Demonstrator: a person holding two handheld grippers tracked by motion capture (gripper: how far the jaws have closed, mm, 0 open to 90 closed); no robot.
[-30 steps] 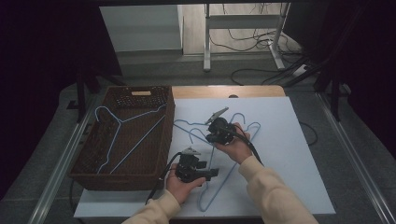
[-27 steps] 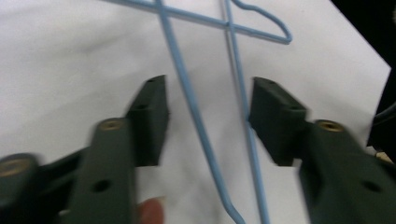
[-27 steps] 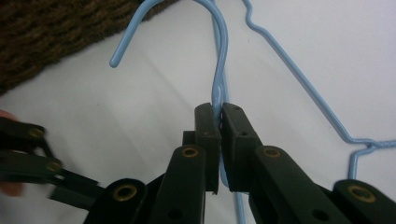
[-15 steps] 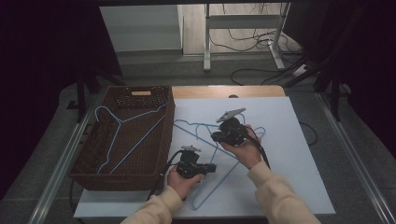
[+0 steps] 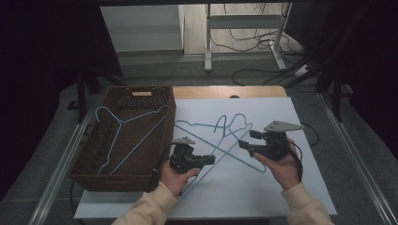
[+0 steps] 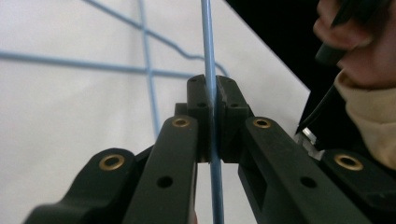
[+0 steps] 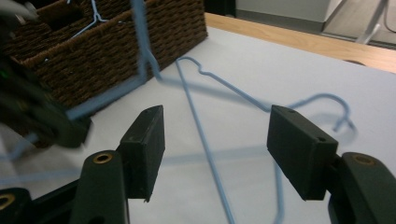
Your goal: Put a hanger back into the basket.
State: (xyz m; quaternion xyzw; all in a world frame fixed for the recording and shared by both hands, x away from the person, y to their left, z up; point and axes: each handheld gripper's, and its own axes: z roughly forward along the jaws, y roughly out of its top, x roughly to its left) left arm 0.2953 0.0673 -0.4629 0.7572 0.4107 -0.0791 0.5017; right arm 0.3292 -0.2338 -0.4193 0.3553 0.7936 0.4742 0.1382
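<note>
A: What do I have in hand here?

B: My left tool (image 5: 202, 161) is clenched on the wire of one blue hanger (image 5: 213, 150). In the left gripper view the wire (image 6: 208, 70) runs straight up between the pressed pads, so its long axis lies along the tool's own line. The hanger sits on the white counter (image 5: 281, 187), just right of the basket (image 5: 136, 176), crossed over a second hanger (image 5: 234, 125) there.

A: And the right tool?

B: The right tool (image 5: 244, 143) is released. Its jaws have just been opening, and in the right gripper view they stand wide with nothing between them; the wires on the counter lie beyond and below the tool (image 7: 215, 154).

A: Which relation decides the next move?

B: I judge it to be the basket's place relative to the held hanger. The basket lies to the left, on the left hand's side, and a third hanger (image 5: 123, 136) already lies inside it. The left hand is the nearer one and has the grip, so I would expect it to carry the hanger leftward over the rim. The crossed wires could drag the second hanger along.

A: Any writing?

B: None that I can read. A pale tag (image 5: 141, 93) on the basket's far wall is too small to make out.
</note>
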